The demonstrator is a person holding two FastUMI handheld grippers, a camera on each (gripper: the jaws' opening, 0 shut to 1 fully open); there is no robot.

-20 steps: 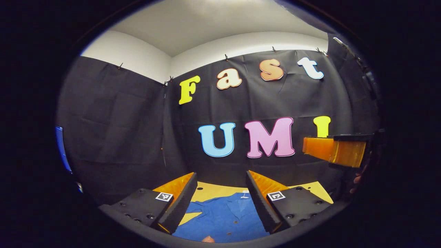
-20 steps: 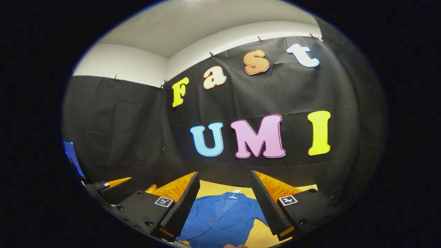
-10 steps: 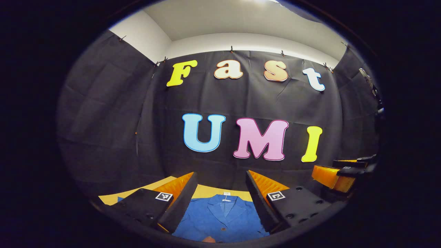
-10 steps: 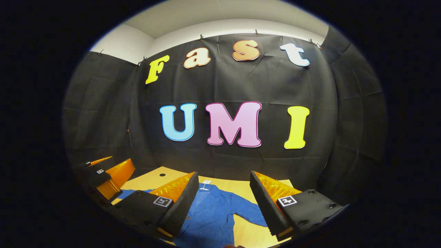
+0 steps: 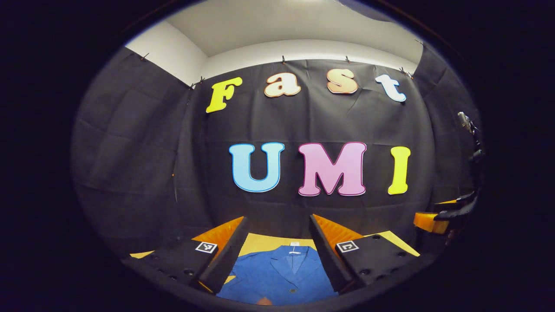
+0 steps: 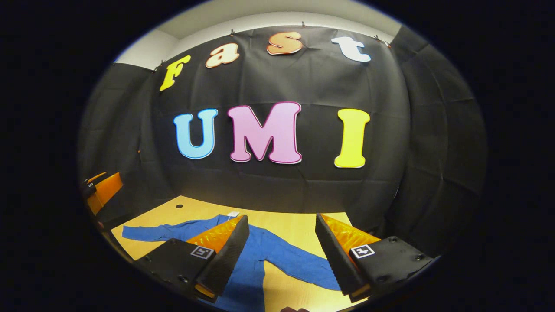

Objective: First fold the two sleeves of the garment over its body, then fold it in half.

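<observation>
A blue buttoned garment (image 5: 282, 277) lies flat on the wooden table, collar toward the far wall. In the right gripper view the garment (image 6: 256, 255) has both sleeves spread out, one sleeve (image 6: 156, 230) to the left and the other sleeve (image 6: 303, 265) to the right. My left gripper (image 5: 277, 249) hangs open above the collar area, holding nothing. My right gripper (image 6: 282, 247) is open above the garment's right shoulder, also holding nothing. The right gripper (image 5: 438, 216) also appears at the right edge of the left gripper view, and the left gripper (image 6: 102, 190) at the left edge of the right gripper view.
The wooden table (image 6: 286, 225) reaches back to the black cloth wall (image 6: 282, 186). A small dark hole (image 6: 179, 206) sits in the tabletop near its far left corner. Bare tabletop (image 6: 295, 290) shows between the right sleeve and the garment's body.
Both views have swung: the right gripper tilted down and turned right, so more table and both sleeves show. In the left gripper view the other gripper slid toward the right edge.
</observation>
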